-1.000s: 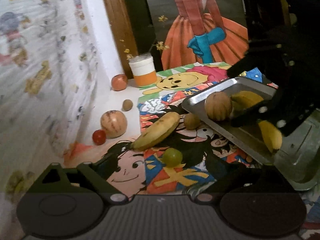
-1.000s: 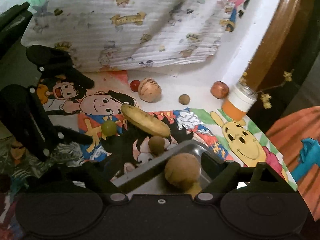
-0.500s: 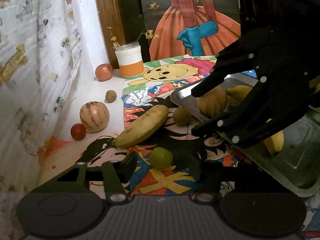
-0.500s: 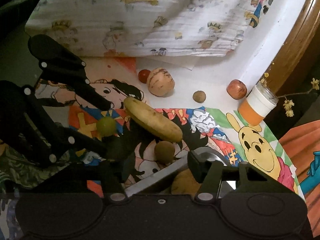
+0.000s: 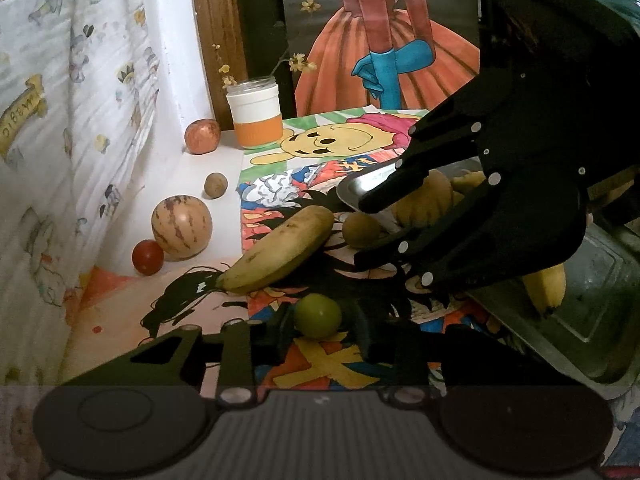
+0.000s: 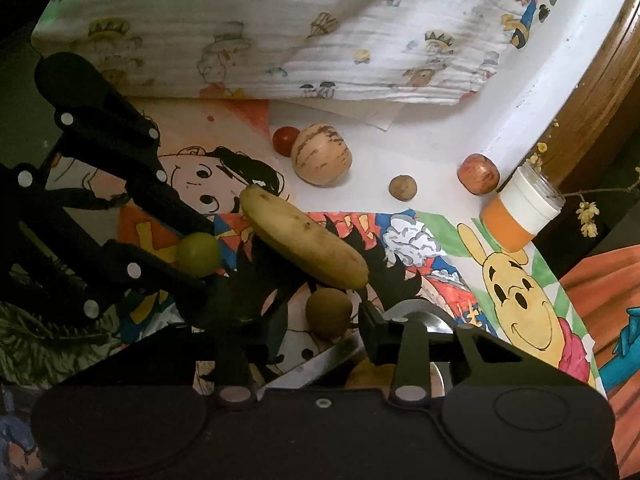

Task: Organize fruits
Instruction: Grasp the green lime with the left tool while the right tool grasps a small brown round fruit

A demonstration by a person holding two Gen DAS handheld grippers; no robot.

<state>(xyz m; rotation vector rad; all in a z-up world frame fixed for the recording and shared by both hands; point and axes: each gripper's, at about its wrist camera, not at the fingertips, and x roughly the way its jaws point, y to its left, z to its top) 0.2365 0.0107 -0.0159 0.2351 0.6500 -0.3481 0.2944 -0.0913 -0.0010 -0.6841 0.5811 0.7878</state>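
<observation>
A green round fruit (image 5: 318,315) lies on the cartoon mat between the open fingers of my left gripper (image 5: 320,334); it also shows in the right wrist view (image 6: 198,254). A brown round fruit (image 6: 329,312) lies between the open fingers of my right gripper (image 6: 323,330), beside the metal tray (image 5: 592,320). The tray holds a tan melon (image 5: 424,200) and bananas (image 5: 546,288). A loose banana (image 5: 280,250) lies on the mat. Neither gripper has closed on its fruit.
On the white surface at the left lie a striped melon (image 5: 182,227), a red tomato (image 5: 148,257), a small brown fruit (image 5: 216,185) and an apple (image 5: 202,136). An orange-and-white jar (image 5: 256,117) stands at the back. A patterned cloth (image 6: 280,28) hangs alongside.
My left gripper has moved forward and narrowed its fingers around the green fruit. My right gripper has moved off the tray to the brown fruit and also narrowed.
</observation>
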